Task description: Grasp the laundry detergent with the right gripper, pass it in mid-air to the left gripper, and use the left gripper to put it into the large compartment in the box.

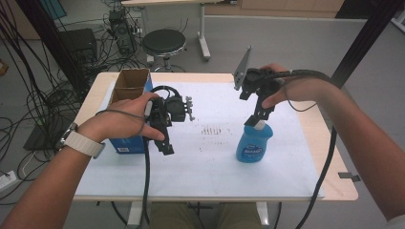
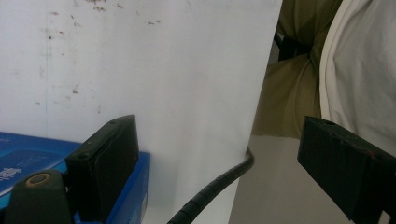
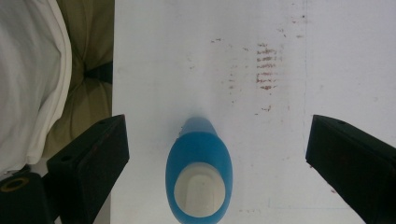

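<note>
Directly above the blue bottle (image 1: pixel 250 144), the right hand-held gripper (image 1: pixel 258 117) is held wide open, empty; lowering and closing are judged next.

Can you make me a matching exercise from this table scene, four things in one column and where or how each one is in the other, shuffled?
Things:
1. blue bottle
2. cardboard box
3. right gripper
4. left gripper

Places or states:
A. open, beside the box, with nothing between its fingers
B. at the table's left edge, top open
C. open, directly above the bottle's cap
D. standing upright on the white sheet, right of centre

Pairs: 1-D, 2-B, 3-C, 4-A
</note>
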